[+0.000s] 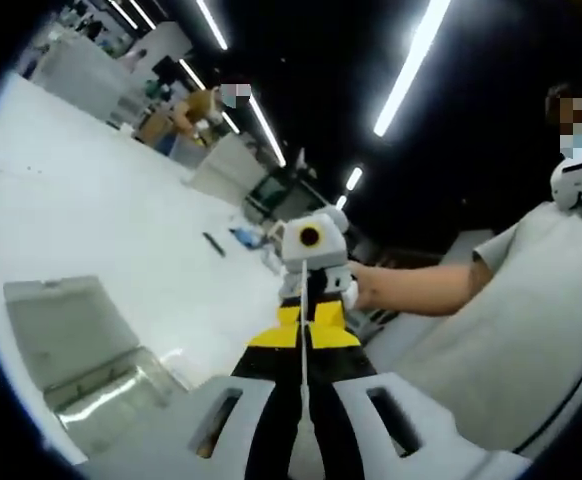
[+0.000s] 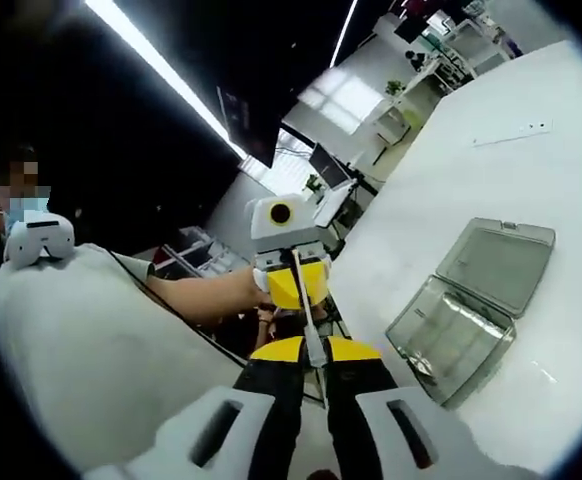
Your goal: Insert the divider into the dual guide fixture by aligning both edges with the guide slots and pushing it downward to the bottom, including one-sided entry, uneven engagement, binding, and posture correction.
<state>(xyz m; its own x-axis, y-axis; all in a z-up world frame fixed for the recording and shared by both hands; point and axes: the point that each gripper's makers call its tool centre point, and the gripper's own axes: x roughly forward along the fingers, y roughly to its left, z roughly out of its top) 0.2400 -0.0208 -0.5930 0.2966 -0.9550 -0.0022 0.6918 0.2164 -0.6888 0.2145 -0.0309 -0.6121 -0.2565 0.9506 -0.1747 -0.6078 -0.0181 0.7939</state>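
Gripping a thin white divider (image 1: 304, 350) edge-on at lower centre, the left gripper (image 1: 305, 345) has its jaws pinched on one end, while the right gripper (image 2: 314, 352) pinches the other end. A clear open case (image 2: 476, 305) lies on the white worktop (image 2: 501, 170) at right, apart from both.
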